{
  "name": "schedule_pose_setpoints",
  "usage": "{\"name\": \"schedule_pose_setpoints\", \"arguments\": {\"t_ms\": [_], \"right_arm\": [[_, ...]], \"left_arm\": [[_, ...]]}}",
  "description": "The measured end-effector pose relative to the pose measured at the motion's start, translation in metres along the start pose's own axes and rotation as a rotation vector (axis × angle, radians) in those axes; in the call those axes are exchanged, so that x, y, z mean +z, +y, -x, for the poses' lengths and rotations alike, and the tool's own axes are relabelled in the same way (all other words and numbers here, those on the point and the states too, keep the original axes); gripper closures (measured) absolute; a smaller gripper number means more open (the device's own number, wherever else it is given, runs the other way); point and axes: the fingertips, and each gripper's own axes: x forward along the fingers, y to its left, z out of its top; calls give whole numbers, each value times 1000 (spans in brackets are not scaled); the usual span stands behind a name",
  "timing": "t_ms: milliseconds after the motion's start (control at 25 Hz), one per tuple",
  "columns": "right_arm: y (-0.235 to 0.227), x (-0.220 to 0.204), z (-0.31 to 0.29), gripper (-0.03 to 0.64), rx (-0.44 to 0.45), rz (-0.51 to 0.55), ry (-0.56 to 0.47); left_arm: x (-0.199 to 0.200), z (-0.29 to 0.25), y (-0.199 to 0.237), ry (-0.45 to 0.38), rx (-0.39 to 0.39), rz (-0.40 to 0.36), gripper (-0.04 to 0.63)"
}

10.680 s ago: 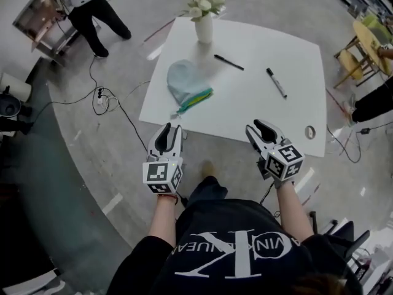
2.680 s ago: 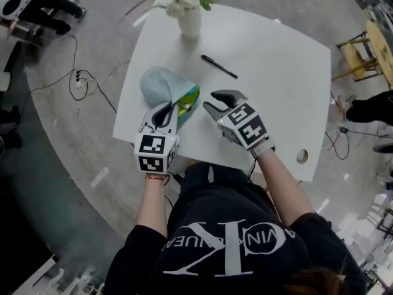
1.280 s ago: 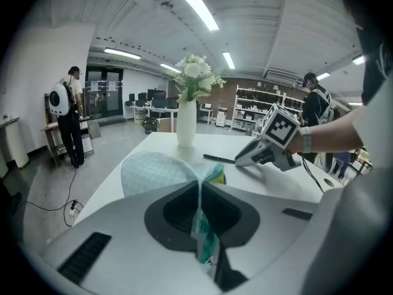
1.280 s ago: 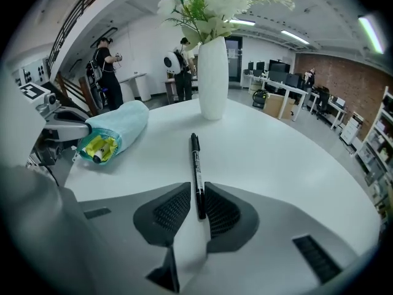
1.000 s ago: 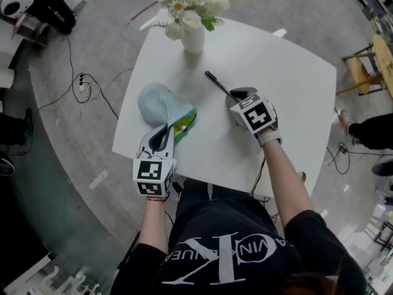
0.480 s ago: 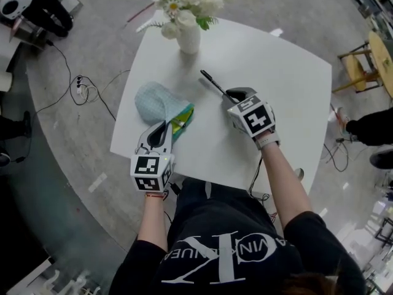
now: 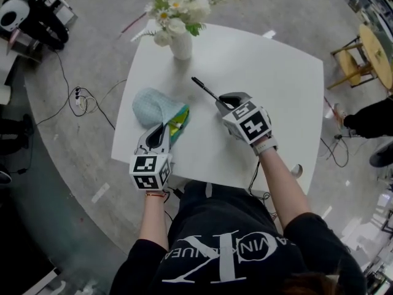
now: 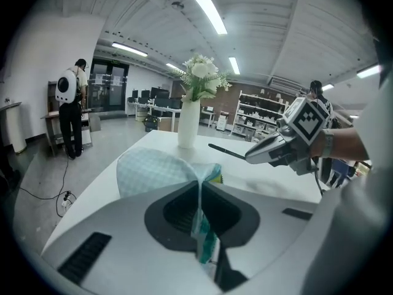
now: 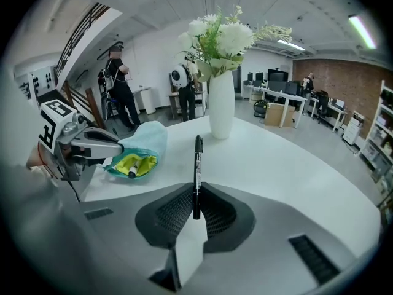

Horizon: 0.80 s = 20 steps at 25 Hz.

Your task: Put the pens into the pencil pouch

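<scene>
Grey concrete floor surrounds a white square table [image 7: 276, 91] with rounded corners, seen from above by a person standing at its near edge. A white vase [image 7: 182, 45] of white flowers [image 7: 175, 8] stands at the far edge, close to the far left corner. A loose cable [image 7: 86, 94] lies on the floor beyond the left edge.

A light blue pencil pouch [image 7: 156, 106] with a teal rim and yellow-green lining lies near the left edge of the table, its mouth turned toward the near edge. The left hand-held gripper [image 7: 164, 129] has its jaws pressed together on the teal rim at the mouth; in its own view the fabric [image 8: 156, 171] runs up from between the closed fingertips [image 8: 199, 192]. From the right gripper view the mouth [image 9: 144, 143] gapes, and a second pen [image 9: 133, 168] lies inside on the lining.

The right hand-held gripper [image 7: 222, 100] is over the middle of the table, well apart from the pouch. Its jaws pinch one end of a black pen [image 7: 202, 88], which sticks out ahead of the fingertips [image 9: 198, 189] toward the vase [image 9: 222, 106]. The left gripper view shows that pen [image 8: 224, 151] jutting from the right hand-held gripper [image 8: 255, 155], to the right of the vase.

In the background, a person [image 8: 70, 112] stands by a bench.
</scene>
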Motion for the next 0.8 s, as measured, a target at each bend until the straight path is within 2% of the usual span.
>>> {"name": "schedule_pose_setpoints", "arguments": {"t_ms": [240, 600, 800], "right_arm": [[21, 1, 10, 568, 50, -25, -20], [51, 8, 17, 568, 100, 12, -31], [72, 9, 22, 568, 157, 38, -35]], "left_arm": [[0, -3, 4, -1, -8, 21, 577], [3, -5, 12, -4, -9, 42, 576], [5, -8, 19, -1, -2, 53, 577]]}}
